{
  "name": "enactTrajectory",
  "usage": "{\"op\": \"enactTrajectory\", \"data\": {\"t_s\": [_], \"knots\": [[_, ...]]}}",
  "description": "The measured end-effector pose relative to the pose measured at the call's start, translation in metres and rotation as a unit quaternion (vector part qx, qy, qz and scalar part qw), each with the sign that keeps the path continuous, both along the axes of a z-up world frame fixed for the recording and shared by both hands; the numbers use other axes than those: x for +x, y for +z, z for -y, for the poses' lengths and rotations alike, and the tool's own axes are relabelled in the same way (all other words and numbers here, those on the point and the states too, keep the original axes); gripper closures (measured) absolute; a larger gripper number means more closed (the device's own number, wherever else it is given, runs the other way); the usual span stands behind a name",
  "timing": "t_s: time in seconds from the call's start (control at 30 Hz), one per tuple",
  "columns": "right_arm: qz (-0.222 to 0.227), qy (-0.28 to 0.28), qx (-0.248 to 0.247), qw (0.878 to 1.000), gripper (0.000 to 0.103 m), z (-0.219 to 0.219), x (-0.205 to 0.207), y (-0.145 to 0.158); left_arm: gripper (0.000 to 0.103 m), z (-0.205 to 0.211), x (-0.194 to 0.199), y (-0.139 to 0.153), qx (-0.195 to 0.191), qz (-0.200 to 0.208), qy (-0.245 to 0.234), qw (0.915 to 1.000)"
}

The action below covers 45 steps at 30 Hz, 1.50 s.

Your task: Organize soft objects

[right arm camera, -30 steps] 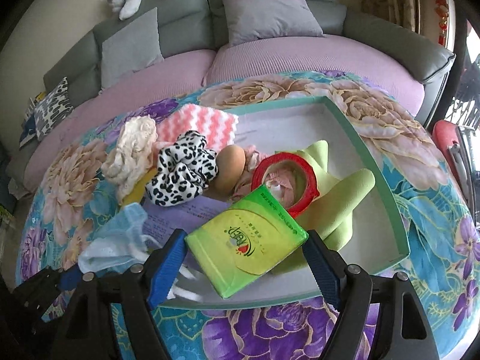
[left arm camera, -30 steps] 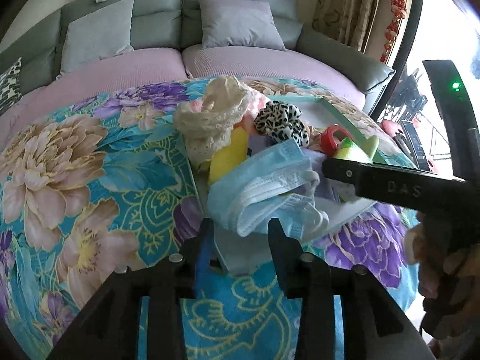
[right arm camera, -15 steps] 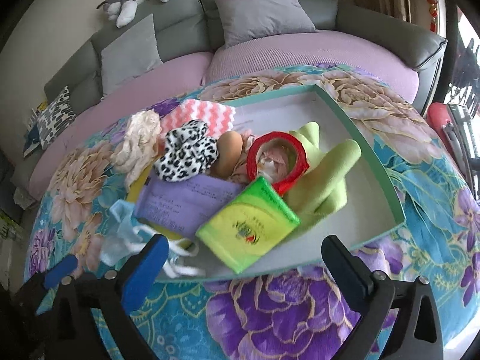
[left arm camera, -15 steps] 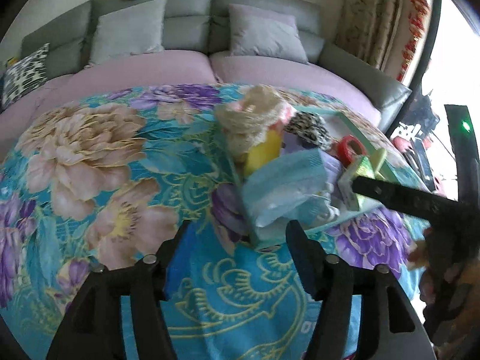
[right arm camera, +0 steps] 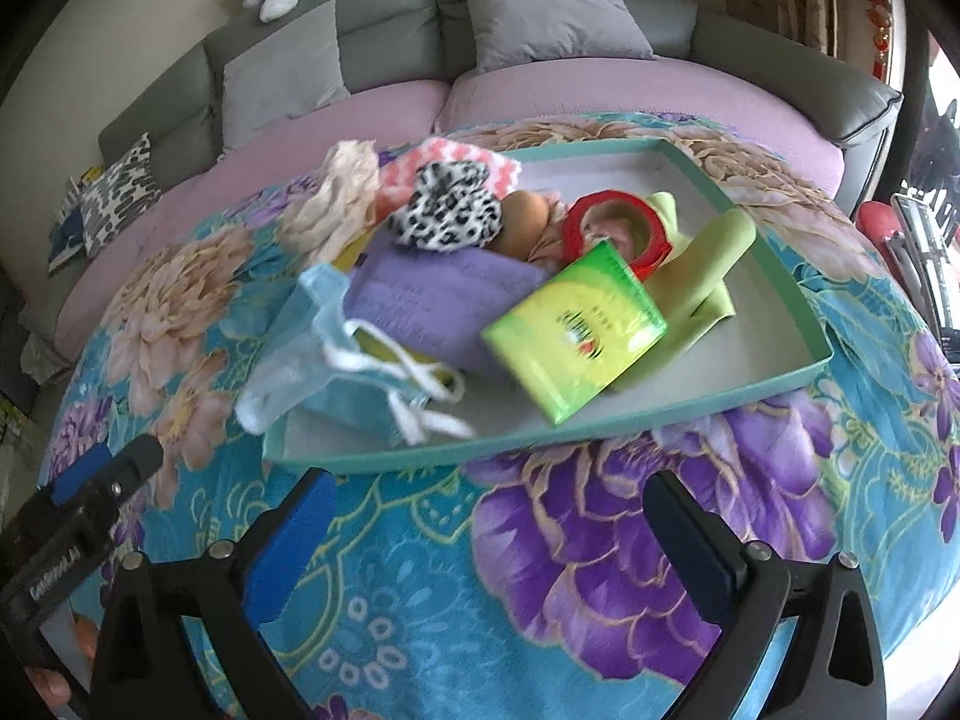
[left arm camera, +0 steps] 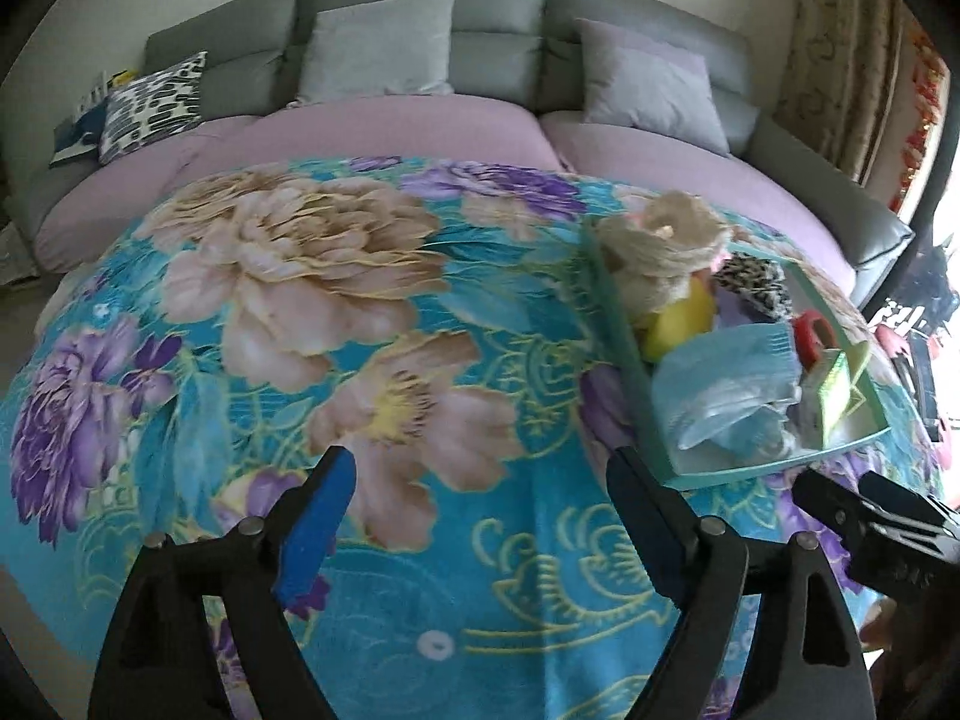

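Left gripper (left arm camera: pixel 480 498) hangs over bare floral blanket (left arm camera: pixel 288 276), clear of the tray's left edge; jaws have just been opening, wide now, nothing between them. Teal tray (right arm camera: pixel 774 381) sits on the blanket in front of the grey sofa (right arm camera: pixel 384 42). At its near-left corner a blue face mask (right arm camera: pixel 318 360) hangs partly over the rim. Behind it a cream lace cloth (right arm camera: pixel 336 198) at the far-left edge, purple pouch (right arm camera: pixel 432 300), leopard scrunchie (right arm camera: pixel 444 210), pink zigzag cloth (right arm camera: pixel 462 162). Mid-tray: green tissue pack (right arm camera: pixel 570 330) tilted on the pile, red tape roll (right arm camera: pixel 618 228), light green glove (right arm camera: pixel 702 276) toward the right side. Right gripper (right arm camera: pixel 492 528) is off the tray's near edge over the blanket, jaws spread fully after just opening, empty.
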State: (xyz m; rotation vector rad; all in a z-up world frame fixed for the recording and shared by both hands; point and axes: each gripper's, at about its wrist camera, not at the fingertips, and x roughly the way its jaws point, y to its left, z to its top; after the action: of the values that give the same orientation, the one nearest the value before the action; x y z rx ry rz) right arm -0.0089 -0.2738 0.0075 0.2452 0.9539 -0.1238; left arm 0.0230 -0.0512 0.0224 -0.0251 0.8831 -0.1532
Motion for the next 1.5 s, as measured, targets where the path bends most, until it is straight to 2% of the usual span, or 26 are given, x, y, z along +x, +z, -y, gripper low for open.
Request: {"op": "enactTrajectory", "data": {"t_s": [0.2, 0.63, 1.5], "knots": [[0.001, 0.002, -0.011, 1.000, 0.000, -0.011, -0.004, -0.004, 0.015, -0.010, -0.001, -0.008, 0.003, -0.011, 0.016, 0.9998], [-0.003, 0.001, -0.026, 1.000, 0.000, -0.018, -0.007, -0.013, 0.015, -0.009, -0.001, -0.018, 0.005, -0.027, 0.017, 0.9995], [-0.011, -0.005, -0.025, 1.000, 0.000, -0.018, -0.009, -0.020, 0.015, -0.008, -0.002, -0.019, 0.017, -0.026, 0.021, 0.9993]]}}
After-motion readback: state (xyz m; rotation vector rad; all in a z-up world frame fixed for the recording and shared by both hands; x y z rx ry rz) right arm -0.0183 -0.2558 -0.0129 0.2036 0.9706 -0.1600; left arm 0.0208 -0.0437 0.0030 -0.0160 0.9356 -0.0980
